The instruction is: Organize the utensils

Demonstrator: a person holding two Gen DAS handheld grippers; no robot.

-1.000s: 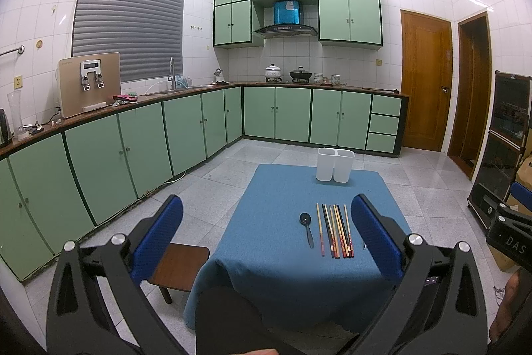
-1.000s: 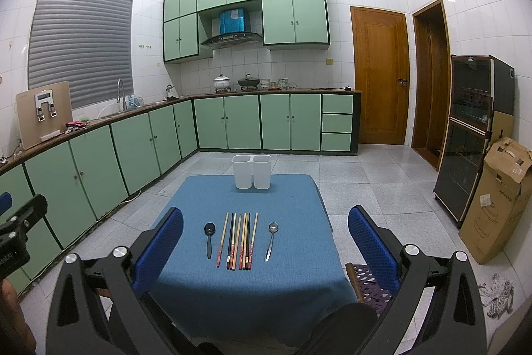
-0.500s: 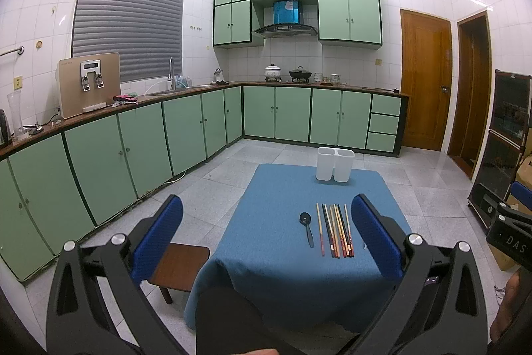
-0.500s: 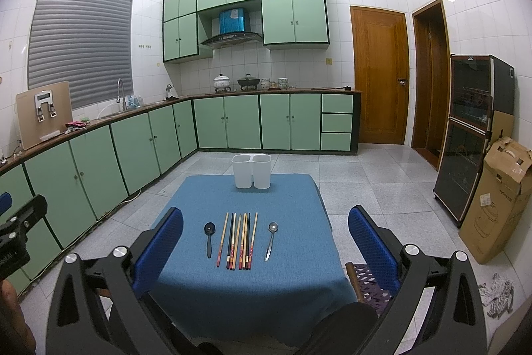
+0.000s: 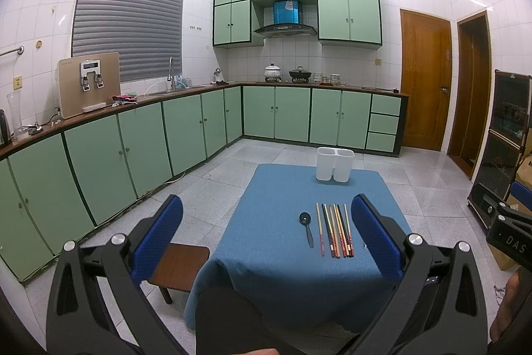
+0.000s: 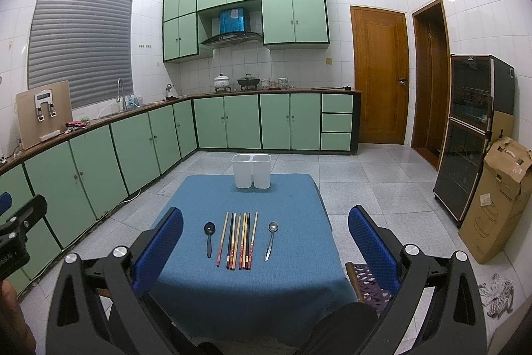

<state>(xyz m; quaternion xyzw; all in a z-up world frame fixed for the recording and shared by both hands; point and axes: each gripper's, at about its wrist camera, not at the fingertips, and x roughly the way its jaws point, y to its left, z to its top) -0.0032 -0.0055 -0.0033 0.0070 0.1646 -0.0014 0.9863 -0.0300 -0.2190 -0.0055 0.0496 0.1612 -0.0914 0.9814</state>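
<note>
A bench [image 6: 286, 305] under a blue cloth is carrying a white two-compartment holder [image 6: 251, 171] at its far edge and, nearer, a black spoon [image 6: 208, 237], a row of chopsticks [image 6: 238, 240] and a metal spoon [image 6: 270, 240].

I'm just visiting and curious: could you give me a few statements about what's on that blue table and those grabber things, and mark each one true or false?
1. The white two-compartment holder stands at the table's far edge. True.
2. The chopsticks are already in the holder. False: they lie side by side on the blue tablecloth.
3. A black spoon lies left of the chopsticks and a silver spoon right. True.
4. The right gripper holds a spoon. False: its jaws are wide open, empty.
5. The left gripper is shut. False: it is open.
</note>
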